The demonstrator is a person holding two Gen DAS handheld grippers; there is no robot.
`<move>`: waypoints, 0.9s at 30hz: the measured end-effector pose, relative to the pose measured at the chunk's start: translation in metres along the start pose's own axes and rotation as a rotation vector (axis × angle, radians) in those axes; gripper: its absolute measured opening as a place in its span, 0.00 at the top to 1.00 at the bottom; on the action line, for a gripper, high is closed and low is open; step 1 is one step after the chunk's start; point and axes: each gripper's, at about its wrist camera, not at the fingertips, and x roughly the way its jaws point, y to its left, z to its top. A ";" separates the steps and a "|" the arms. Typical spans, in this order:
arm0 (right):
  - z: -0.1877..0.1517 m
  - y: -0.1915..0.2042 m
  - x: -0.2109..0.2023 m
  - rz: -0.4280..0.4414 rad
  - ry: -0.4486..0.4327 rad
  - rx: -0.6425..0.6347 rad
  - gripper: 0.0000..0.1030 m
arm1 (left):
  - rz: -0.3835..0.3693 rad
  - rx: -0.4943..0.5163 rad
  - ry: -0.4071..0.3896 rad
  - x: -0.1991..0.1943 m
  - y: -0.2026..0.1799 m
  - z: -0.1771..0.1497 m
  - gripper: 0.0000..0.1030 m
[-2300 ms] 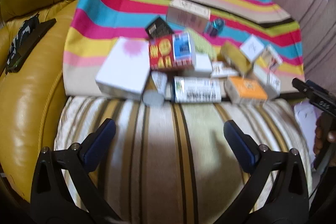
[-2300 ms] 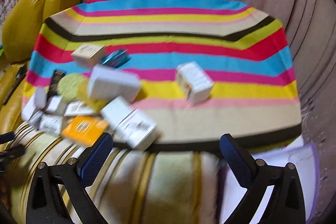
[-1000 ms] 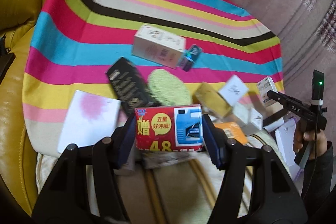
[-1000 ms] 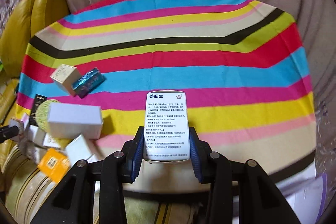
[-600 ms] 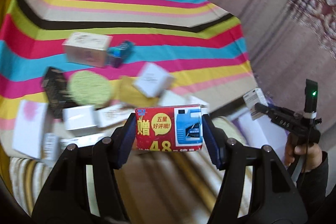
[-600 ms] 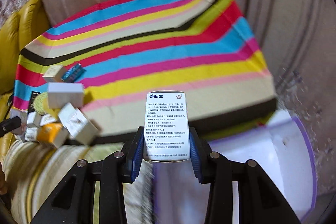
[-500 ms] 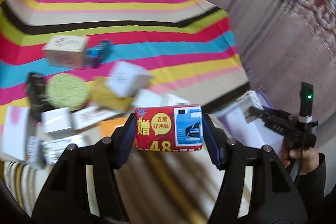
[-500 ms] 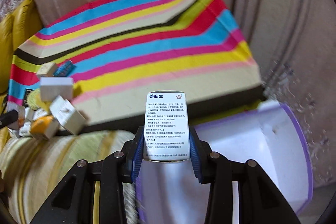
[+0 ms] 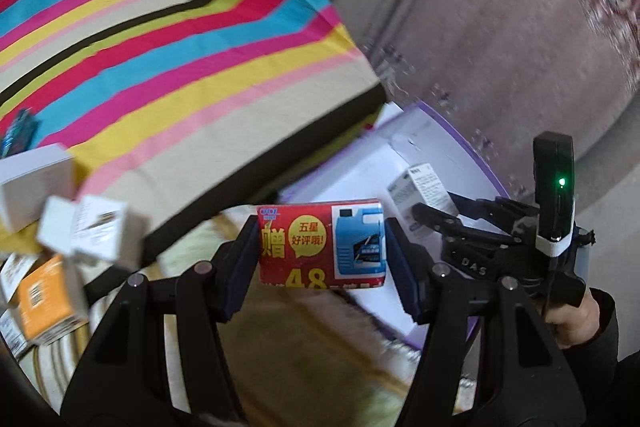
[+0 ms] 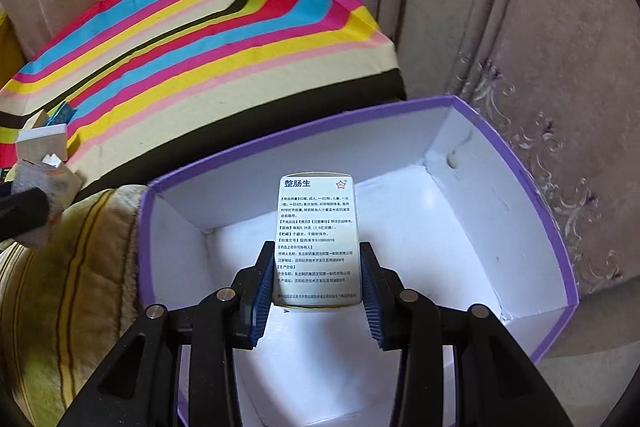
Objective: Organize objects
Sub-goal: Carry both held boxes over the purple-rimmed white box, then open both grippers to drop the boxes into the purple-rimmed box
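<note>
Right now the white medicine carton (image 10: 316, 241) printed with blue text stands upright between the blue pads of the right gripper (image 10: 317, 291), which is clamped on its lower half. It hangs over the open purple-rimmed box (image 10: 532, 187), above the box's white floor and not touching it. In the left wrist view the same carton (image 9: 420, 189) shows at the tip of the right gripper (image 9: 416, 211), over the box (image 9: 460, 135), with a hand (image 9: 572, 319) gripping the tool's handle.

Just beside the box, short of its near rim, the left gripper (image 9: 322, 247) is closed on a red carton (image 9: 322, 245) bearing yellow characters and a picture of a blue jug; the carton lies sideways between the pads, over the beige striped cushion (image 9: 304, 343).

Beyond the box, behind its far wall, a bright striped cloth (image 10: 192, 39) is spread. Farther from the box, at the cloth's near left edge, small cartons lie heaped, among them an orange carton (image 9: 44, 301) and a white carton (image 9: 34, 179). Behind the box hangs a pinkish curtain (image 10: 520, 7).
</note>
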 end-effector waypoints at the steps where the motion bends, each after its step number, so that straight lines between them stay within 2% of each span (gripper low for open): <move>1: -0.001 -0.004 0.000 -0.003 0.001 0.010 0.60 | -0.006 0.009 0.010 0.006 -0.006 0.002 0.38; 8: -0.003 -0.016 -0.002 -0.005 -0.001 0.043 0.60 | -0.041 0.032 0.047 0.024 -0.023 0.005 0.36; 14: -0.004 -0.014 -0.002 0.013 0.001 0.049 0.59 | -0.044 0.012 0.055 0.026 -0.024 0.007 0.23; 17: -0.003 -0.013 -0.002 0.015 0.000 0.048 0.58 | -0.047 -0.017 0.040 0.021 -0.019 0.007 0.22; 23: 0.000 -0.003 -0.011 0.021 -0.024 0.031 0.46 | -0.034 -0.074 -0.002 0.004 0.000 0.001 0.22; 25: 0.001 0.004 -0.017 0.023 -0.042 0.019 0.38 | -0.057 -0.098 -0.023 -0.005 0.010 -0.004 0.22; 27: 0.002 0.010 -0.020 0.020 -0.059 0.012 0.32 | -0.031 -0.101 -0.048 -0.015 0.018 -0.009 0.20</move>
